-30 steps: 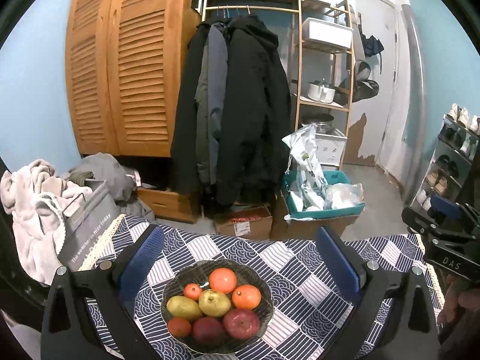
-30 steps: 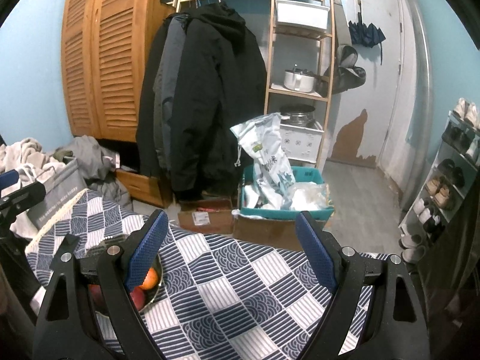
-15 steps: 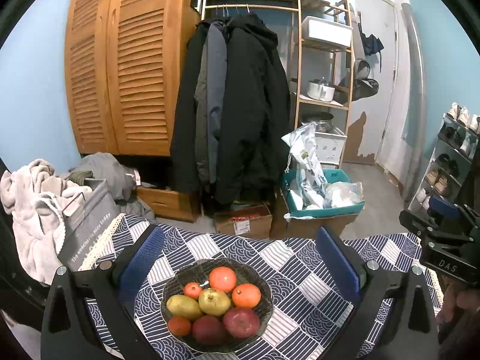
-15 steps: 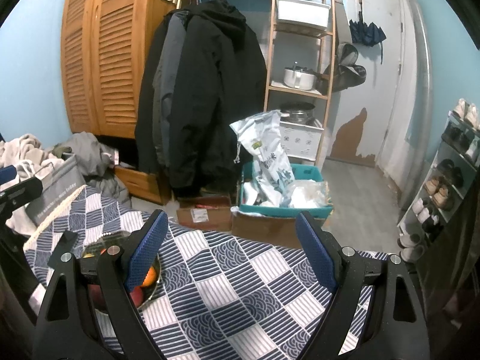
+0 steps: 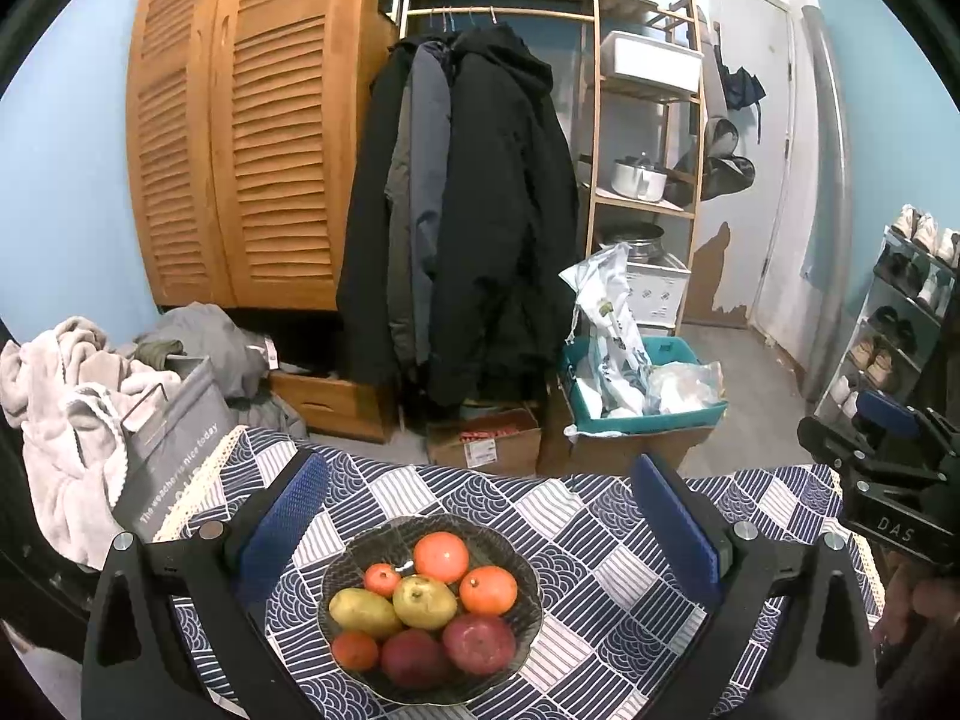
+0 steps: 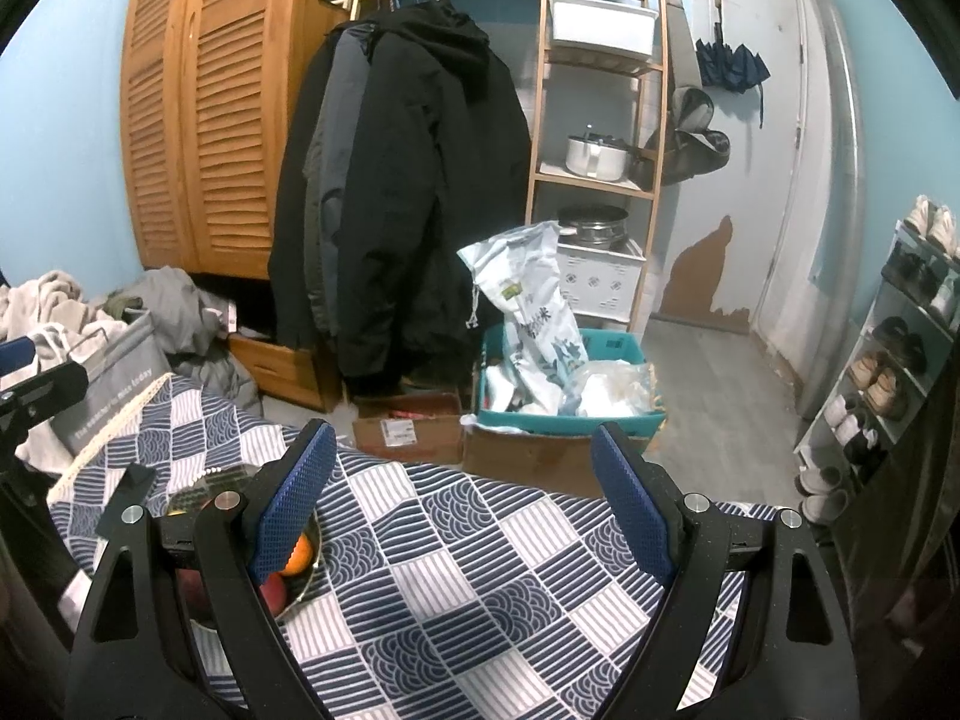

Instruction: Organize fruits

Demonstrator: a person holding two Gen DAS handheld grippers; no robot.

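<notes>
The left gripper (image 5: 480, 516) is being held spread wide above a dark glass bowl (image 5: 522, 564) of fruits (image 5: 423, 603), nothing gripped. The right gripper (image 6: 465, 489) is likewise being held agape over the patterned tablecloth (image 6: 480, 570), the bowl lying beside its left finger.

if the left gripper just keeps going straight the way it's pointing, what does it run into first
Likely the glass fruit bowl on the patterned tablecloth: it lies between the open left gripper fingers, low in view. Depth is unclear, so it might pass just over the fruit.
</notes>
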